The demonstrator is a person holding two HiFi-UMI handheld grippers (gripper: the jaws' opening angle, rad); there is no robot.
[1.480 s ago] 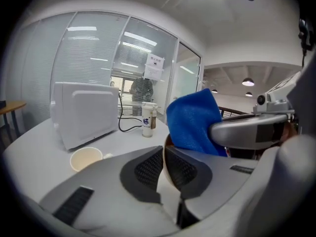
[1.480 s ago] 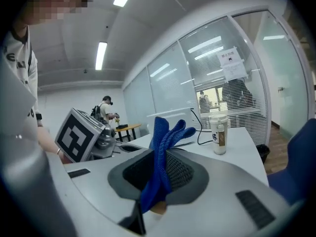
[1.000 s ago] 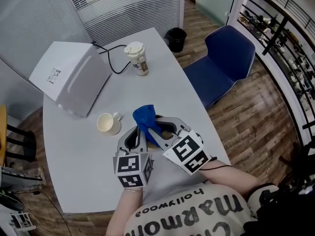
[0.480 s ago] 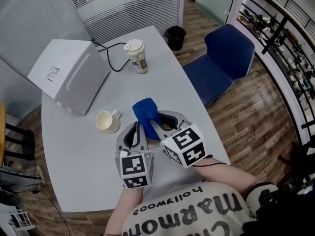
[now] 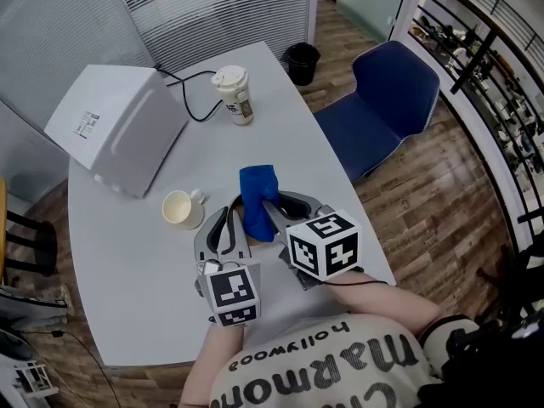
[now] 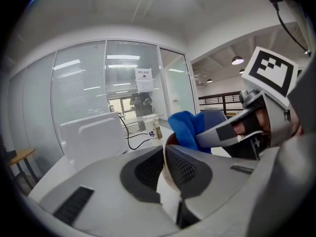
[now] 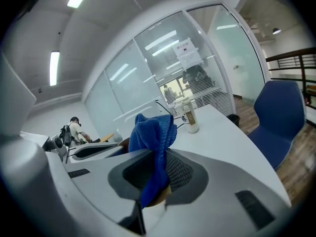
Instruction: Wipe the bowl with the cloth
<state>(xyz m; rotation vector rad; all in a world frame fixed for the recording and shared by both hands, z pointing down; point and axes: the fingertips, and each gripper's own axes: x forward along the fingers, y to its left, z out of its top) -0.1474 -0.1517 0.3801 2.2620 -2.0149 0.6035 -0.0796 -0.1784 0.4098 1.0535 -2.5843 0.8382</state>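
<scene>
Presently the bowl (image 6: 167, 179) is pinched by its rim in the nearly closed left tongs (image 6: 164, 152) over the desk (image 5: 127, 270), likely steadied so the cloth (image 7: 153, 132), clamped in the right tongs (image 7: 159, 162), can be rubbed inside.

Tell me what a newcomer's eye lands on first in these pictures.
The bright blue cloth stands out, pinched in the right tool near the front edge of the white table. Next come the black-and-white marker cubes on both tools, with the left tool clamped on the rim of a bowl. Further back sit a white cup and a big white box.
</scene>
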